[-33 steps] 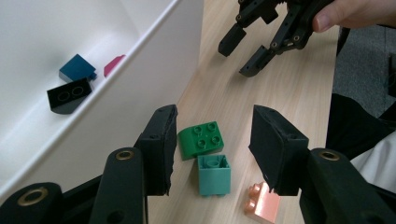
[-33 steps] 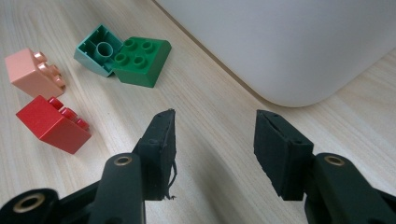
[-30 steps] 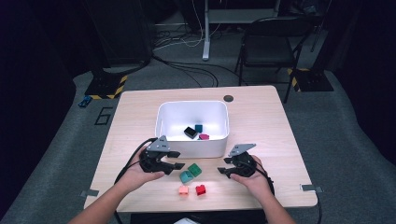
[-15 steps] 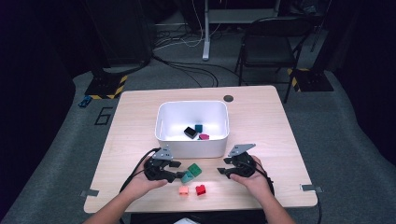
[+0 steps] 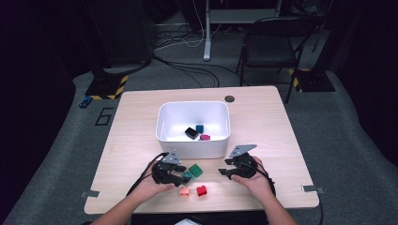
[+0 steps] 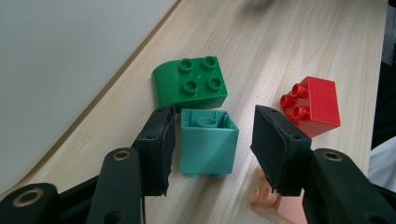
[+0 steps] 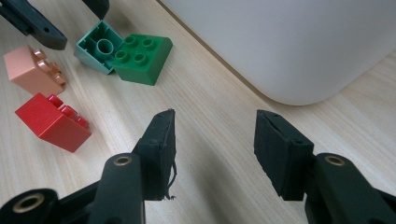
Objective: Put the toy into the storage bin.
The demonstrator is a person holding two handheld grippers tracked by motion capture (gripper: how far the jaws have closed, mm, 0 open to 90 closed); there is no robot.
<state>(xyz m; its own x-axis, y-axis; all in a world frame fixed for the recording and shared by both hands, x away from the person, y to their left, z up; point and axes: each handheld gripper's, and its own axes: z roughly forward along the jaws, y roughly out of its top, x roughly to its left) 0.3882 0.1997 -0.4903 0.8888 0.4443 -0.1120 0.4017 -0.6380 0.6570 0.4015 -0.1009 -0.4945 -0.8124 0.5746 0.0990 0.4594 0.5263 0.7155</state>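
Teal brick (image 6: pixel 208 140) — hollow underside up

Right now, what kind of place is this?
Probably a lab or workshop set up for recording: a lone wooden table on grey carpet, loose cables across the floor, hazard-striped stand bases, and a folding chair behind.

- The high view is looking forward and down from above the person's side, taking in the whole table (image 5: pixel 263 122) from well back.
- The left gripper view is riding low and close, looking along its jaws at the teal brick (image 6: pixel 208 142) and green brick (image 6: pixel 191 84).
- The right gripper view is sitting just above the tabletop, facing the white bin (image 7: pixel 289 42).
- All three views are sharing the bricks before the bin, including the red brick (image 7: pixel 53 122).
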